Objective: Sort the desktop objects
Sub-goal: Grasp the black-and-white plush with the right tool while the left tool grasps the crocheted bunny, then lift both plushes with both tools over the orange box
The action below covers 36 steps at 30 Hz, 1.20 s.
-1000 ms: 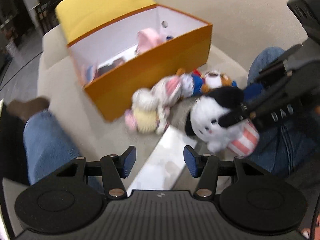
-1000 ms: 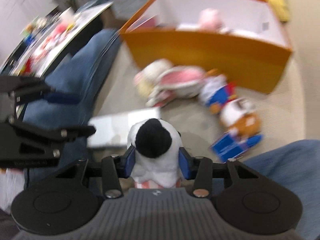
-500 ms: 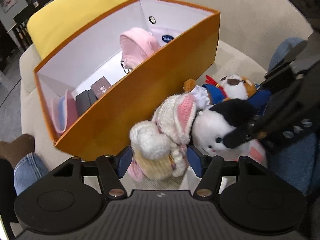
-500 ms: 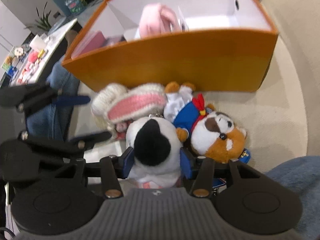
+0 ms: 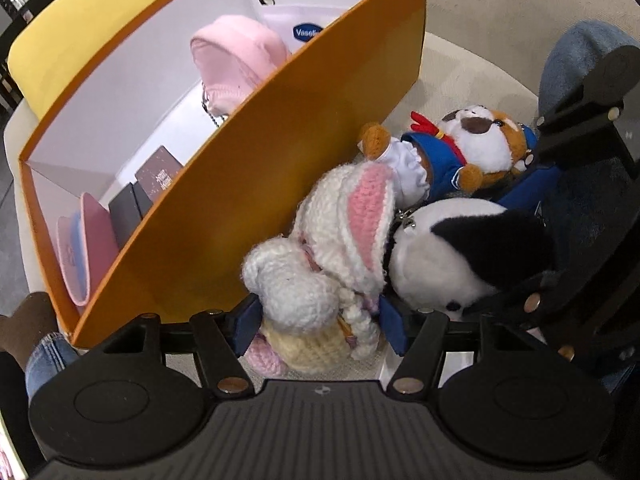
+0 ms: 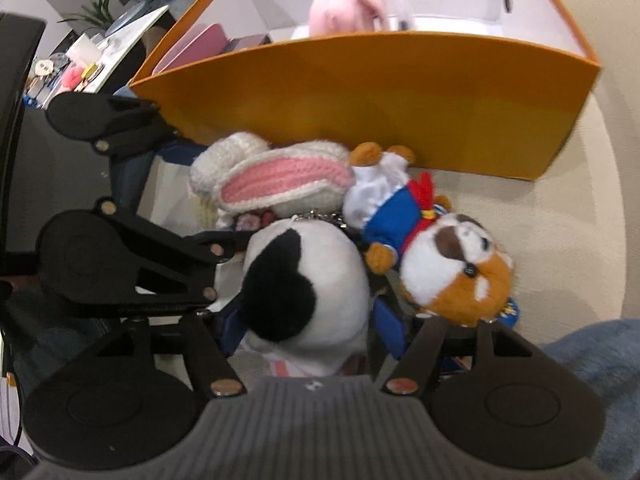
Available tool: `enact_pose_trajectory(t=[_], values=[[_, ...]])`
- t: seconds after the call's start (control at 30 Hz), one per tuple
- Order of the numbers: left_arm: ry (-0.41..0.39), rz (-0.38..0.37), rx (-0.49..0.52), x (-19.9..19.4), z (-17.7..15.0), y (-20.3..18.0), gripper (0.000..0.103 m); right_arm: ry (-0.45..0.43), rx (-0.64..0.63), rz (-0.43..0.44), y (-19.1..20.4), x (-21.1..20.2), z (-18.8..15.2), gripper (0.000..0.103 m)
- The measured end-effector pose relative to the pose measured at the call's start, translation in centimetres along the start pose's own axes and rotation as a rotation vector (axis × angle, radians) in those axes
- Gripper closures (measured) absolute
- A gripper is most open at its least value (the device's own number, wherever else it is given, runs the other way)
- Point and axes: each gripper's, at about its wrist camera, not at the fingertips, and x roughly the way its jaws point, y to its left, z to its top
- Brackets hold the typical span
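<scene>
My right gripper is shut on a black-and-white plush dog, which also shows in the left wrist view. My left gripper is open, its jaws on either side of a white crocheted bunny with pink ears; the bunny also shows in the right wrist view. A red panda plush in blue clothes lies just right of the dog. All three lie against the front wall of an orange box.
The orange box holds a pink pouch, dark cards, a pink case and a Vaseline item. A yellow cushion lies behind it. Knees in jeans flank the beige seat.
Both grippers moved forward toward the box. My left gripper came around the bunny. My right gripper carried the dog up beside the bunny and red panda.
</scene>
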Motion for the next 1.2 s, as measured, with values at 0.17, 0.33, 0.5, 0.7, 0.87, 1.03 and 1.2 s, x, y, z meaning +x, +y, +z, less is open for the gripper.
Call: enact_pose_trajectory(t=[0.17,0.33,0.5,0.7,0.87,1.03,1.2], values=[[-0.011,-0.008,-0.047,-0.4,-0.5,0.2,0.040,-0.020,-0.004,-0.007,0.2,-0.3,-0.2,0.045],[-0.039,-0.009,-0.137,-2.4,-2.0,0.5,0.043,-0.044,0.022,0.018,-0.2,-2.0,-0.9,0.046],[-0.103,-0.005,-0.271,-6.3,-4.5,0.8,0.044,-0.094,0.032,0.038,-0.2,-5.0,-1.4,0.046],[-0.216,-0.022,-0.393,-11.9,-4.8,2.4,0.044,-0.175,0.020,0.057,-0.2,-9.1,-0.4,0.046],[-0.335,-0.025,-0.450,-16.5,-3.2,3.1,0.044,-0.248,-0.015,0.066,0.2,-13.0,1.3,0.046],[-0.422,-0.006,-0.496,-18.8,-1.3,5.0,0.044,-0.318,-0.045,0.052,0.1,-16.7,3.8,0.045],[-0.484,0.005,-0.523,-19.4,1.9,7.5,0.044,-0.413,-0.042,0.011,-0.9,-19.4,7.5,0.046]])
